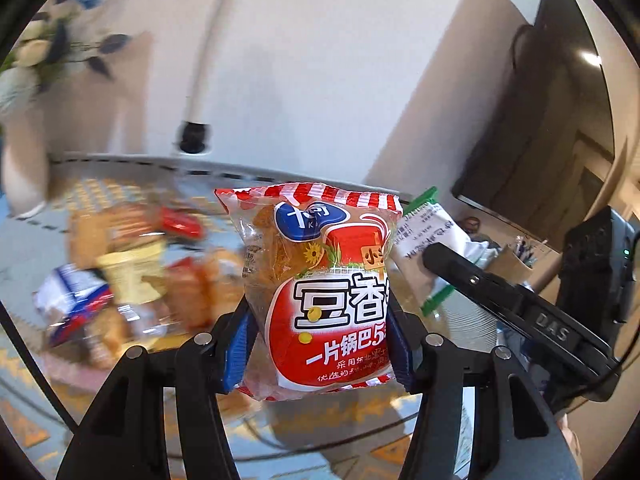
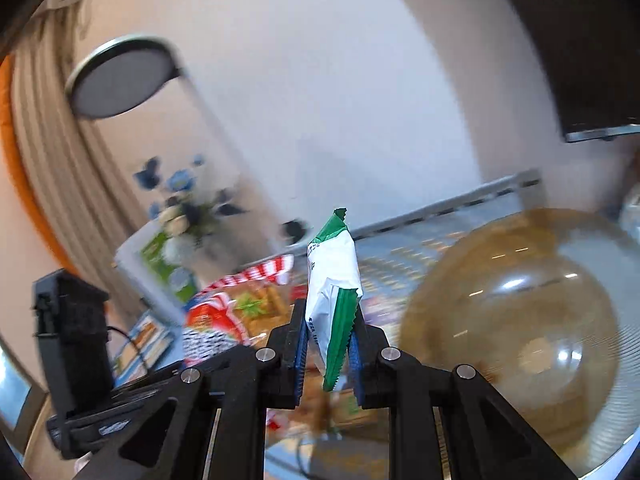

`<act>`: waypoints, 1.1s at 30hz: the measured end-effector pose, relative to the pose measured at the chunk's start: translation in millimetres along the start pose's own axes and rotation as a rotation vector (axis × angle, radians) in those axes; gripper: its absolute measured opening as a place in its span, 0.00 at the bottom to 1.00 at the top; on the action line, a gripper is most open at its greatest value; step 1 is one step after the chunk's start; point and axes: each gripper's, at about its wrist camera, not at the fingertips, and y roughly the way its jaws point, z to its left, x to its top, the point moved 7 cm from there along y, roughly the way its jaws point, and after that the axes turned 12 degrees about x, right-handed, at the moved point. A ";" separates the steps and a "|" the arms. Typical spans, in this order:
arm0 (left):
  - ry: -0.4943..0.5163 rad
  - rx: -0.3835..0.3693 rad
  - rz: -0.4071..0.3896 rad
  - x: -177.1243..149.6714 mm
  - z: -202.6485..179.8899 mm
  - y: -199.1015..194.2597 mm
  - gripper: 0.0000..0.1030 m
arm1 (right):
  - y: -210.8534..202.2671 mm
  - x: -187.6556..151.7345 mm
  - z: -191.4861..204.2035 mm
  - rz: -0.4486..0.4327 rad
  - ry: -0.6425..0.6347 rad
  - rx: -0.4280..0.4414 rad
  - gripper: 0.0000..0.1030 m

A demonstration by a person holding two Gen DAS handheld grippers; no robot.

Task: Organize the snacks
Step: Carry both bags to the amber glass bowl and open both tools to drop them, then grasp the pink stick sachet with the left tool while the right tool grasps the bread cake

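Between the blue pads of the left gripper point(image 1: 320, 344): one red snack bag point(image 1: 320, 292), clamped at its lower half and held above the table point(image 1: 24, 236). Long axis upright; striped crimped seal at the top, printed face toward the camera. Its lower edge sits between the fingers, and the right end of the large print runs out of sight round the bag's side.

Right of that bag, slightly farther off: one white packet with green ends point(image 1: 436, 240), gripped by the right gripper point(image 1: 434, 258), whose black finger crosses its near face.

Right wrist view: right gripper point(image 2: 329, 354) closed on the same white packet point(image 2: 332, 280), which stands nearly upright, edge-on, one green serrated end up and the other hanging down between the pads. Print too small to read.

Left and far on the table: a pile of assorted snack packs point(image 1: 120, 276), smeared by blur, individual items not distinguishable. Vase of flowers point(image 1: 48, 48) at far left, cut by the frame edge. Large amber glass bowl point(image 2: 520, 332) at right, blurred, partly cropped.
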 end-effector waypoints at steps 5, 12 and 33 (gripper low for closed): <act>0.042 -0.049 0.034 2.7 -34.4 31.8 0.53 | -17.0 11.3 -52.2 -0.034 0.047 -0.084 0.17; 0.076 -0.115 0.096 -3.0 -73.9 62.4 0.61 | -34.5 15.0 -91.2 -0.033 0.070 -0.207 0.17; 0.085 0.116 0.102 10.5 -20.0 64.9 0.99 | -29.7 4.6 -88.0 0.001 -0.003 -0.371 0.81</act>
